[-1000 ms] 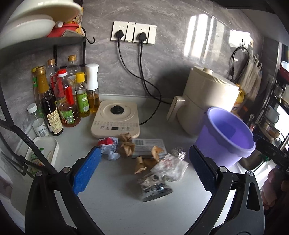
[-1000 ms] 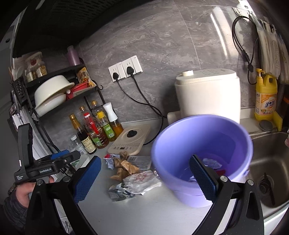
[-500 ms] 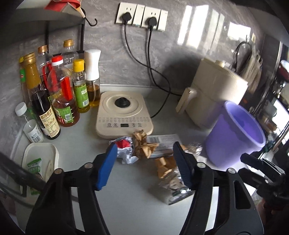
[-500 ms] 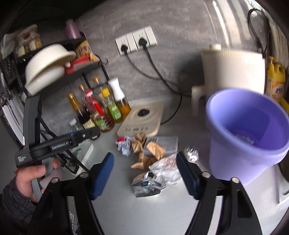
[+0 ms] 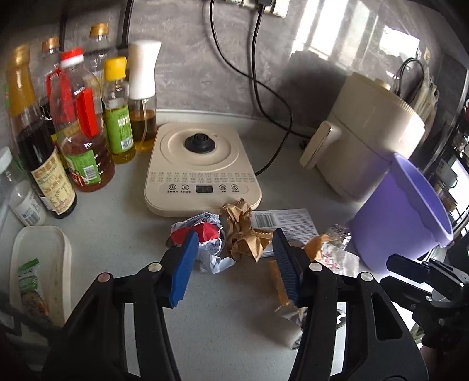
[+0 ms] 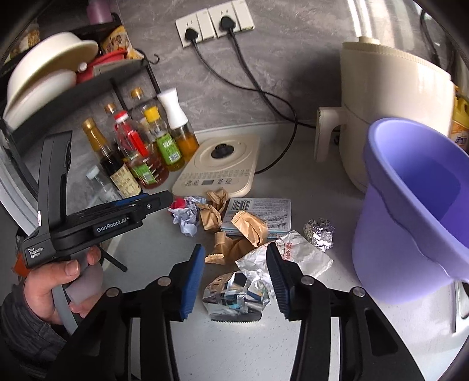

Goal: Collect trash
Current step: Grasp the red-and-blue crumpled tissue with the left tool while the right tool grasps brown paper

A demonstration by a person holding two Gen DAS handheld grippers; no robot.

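Observation:
A pile of trash lies on the grey counter: a red-and-white crumpled wrapper [image 5: 205, 234] [image 6: 184, 215], brown crumpled paper [image 5: 243, 231] [image 6: 214, 212], a flat barcode packet [image 5: 284, 219] [image 6: 258, 211], a foil ball [image 6: 319, 234], a white wrapper [image 6: 290, 255] and a shiny foil bag [image 6: 234, 296]. My left gripper [image 5: 234, 263] is open, its pads either side of the wrapper and brown paper. My right gripper [image 6: 234, 278] is open around the foil bag. A purple bucket [image 5: 401, 211] [image 6: 410, 205] stands at the right.
A cream induction cooker [image 5: 202, 170] sits behind the trash. Several sauce and oil bottles [image 5: 85, 140] stand at the left. A cream air fryer [image 5: 369, 132] stands behind the bucket. A white tray [image 5: 38, 263] lies at front left. Cables run to wall sockets [image 6: 217, 23].
Both grippers have moved forward and down toward the trash pile and their jaws have narrowed. The bucket now sits further right in both views.

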